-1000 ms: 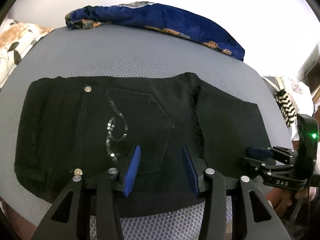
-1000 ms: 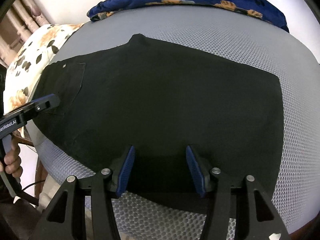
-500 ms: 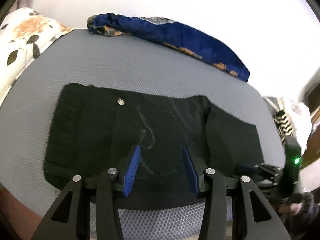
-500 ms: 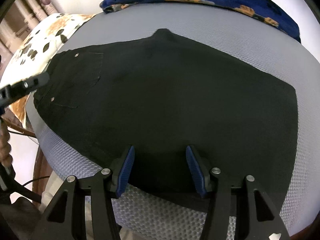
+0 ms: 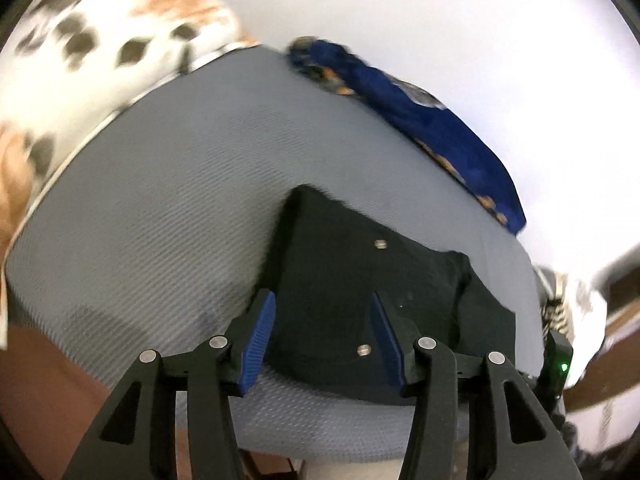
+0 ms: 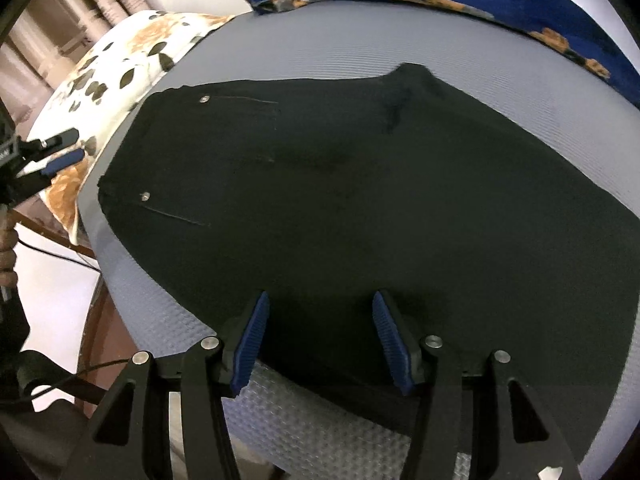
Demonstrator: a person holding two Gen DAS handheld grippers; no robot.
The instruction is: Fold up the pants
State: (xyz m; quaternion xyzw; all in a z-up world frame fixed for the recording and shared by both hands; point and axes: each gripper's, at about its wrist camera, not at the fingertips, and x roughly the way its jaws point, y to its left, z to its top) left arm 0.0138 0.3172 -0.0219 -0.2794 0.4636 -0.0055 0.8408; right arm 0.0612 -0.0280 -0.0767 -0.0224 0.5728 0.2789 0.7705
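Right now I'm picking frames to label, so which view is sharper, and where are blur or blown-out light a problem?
Right wrist view: sharper; the pants show rivets and seams clearly, though the black cloth hides most folds. Left wrist view: motion-smeared, worst on the floral pillow and blue blanket; the wall behind is blown out white. Both views bend straight edges, fisheye style.
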